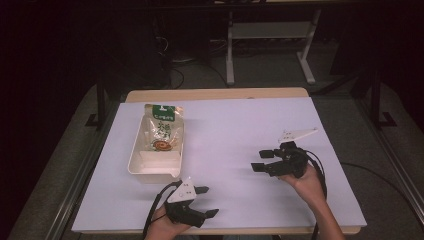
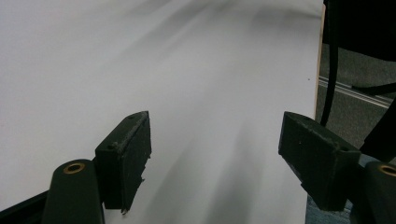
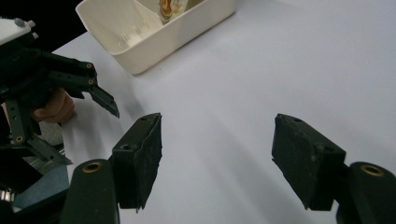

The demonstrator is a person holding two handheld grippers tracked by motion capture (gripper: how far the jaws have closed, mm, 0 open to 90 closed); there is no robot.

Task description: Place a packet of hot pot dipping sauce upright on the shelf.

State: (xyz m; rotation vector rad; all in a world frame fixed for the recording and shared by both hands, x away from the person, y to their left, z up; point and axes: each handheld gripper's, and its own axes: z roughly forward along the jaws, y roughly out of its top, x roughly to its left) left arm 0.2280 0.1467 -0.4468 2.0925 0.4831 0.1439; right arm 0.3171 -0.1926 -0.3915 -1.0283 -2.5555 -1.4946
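High view: pouch [image 1: 162, 131] print illegible.

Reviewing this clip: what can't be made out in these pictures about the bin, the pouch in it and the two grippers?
- Snack pouch: print too small to read in the high view; cut off by the top edge in the right gripper view.
- White bin: far end cut off in the right gripper view.
- Left gripper and right gripper: the holding hands are cut off by the bottom edge in the high view.

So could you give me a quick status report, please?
Left hand-held gripper open, empty. Right hand-held gripper open, empty. Snack pouch in tray. Nothing between.
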